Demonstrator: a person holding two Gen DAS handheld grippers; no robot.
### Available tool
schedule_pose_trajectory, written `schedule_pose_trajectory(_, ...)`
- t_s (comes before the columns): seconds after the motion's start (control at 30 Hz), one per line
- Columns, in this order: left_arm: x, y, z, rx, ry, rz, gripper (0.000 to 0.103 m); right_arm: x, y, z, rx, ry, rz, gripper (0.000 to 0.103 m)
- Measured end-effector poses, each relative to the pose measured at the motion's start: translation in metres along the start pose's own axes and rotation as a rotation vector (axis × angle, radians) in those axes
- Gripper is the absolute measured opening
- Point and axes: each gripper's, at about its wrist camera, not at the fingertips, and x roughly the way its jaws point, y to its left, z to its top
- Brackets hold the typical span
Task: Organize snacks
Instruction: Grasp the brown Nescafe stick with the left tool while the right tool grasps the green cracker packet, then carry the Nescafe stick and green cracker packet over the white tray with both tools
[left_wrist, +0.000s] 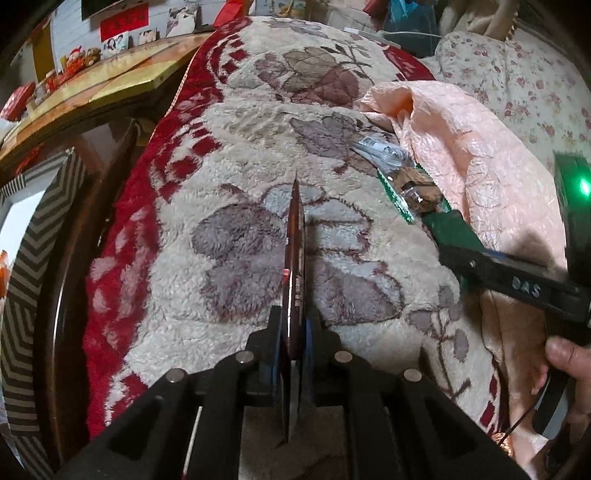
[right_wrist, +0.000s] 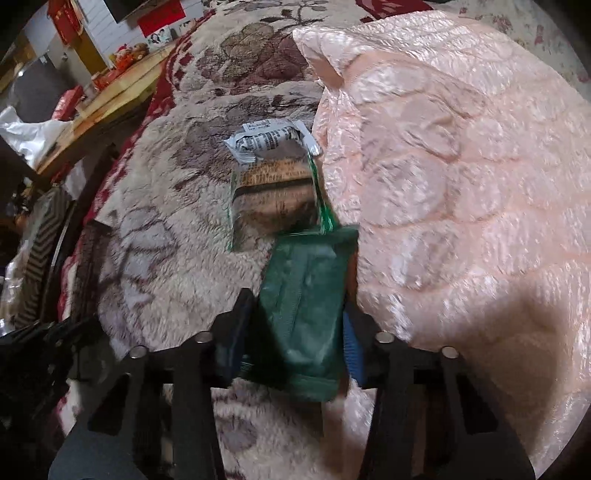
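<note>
In my left hand the tongs (left_wrist: 295, 332) were pinched tight on a thin, flat snack packet (left_wrist: 295, 236), held edge-on so that I saw only its dark, reddish rim running straight out from the jaws over the fleece blanket (left_wrist: 229, 155). My right tongs (right_wrist: 295, 332) were narrowed around a dark green packet (right_wrist: 306, 314), its sides against the blue pads, its long axis running away from me along the line of the fingers. No earlier view was at hand, so I say nothing of how the jaws came to that width. The far end of the green packet touched, or slightly overlapped, a clear-wrapped biscuit pack (right_wrist: 275, 192) with green edges, lying flat on the blanket in the same line, and beyond that lay a crumpled white printed wrapper (right_wrist: 267, 138). All three sat in a row just beside the edge of the pink quilt (right_wrist: 461, 184). From the left tongs, that row lay off to the right and further out, with the right tongs already upon it, so I judged the right hand (left_wrist: 565, 365) much the nearer. The left packet was well apart from the row, and bringing it across seemed the likely next concern.
</note>
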Motion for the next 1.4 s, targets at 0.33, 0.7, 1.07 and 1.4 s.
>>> schedule_pose_trajectory(0.33, -0.012, 0.011, -0.009, -0.018, -0.007, -0.003, 0.012, -0.019, 0.012, -0.024, -0.068, 0.006, 0.096, 0.011)
schedule_pose_trajectory(0.7, -0.02, 0.031, -0.018, -0.068, -0.012, 0.007, 0.016, -0.041, 0.061, -0.037, -0.21, 0.005, 0.288, 0.045)
schedule_pose_trajectory(1.07, -0.023, 0.046, -0.018, -0.117, -0.029, 0.011, 0.054, -0.026, 0.061, -0.037, -0.118, 0.024, 0.193, 0.059)
schedule_pose_trajectory(1.4, -0.009, 0.045, -0.01, -0.102, -0.018, 0.074, 0.053, -0.004, 0.083, -0.039, -0.202, 0.012, 0.083, 0.056)
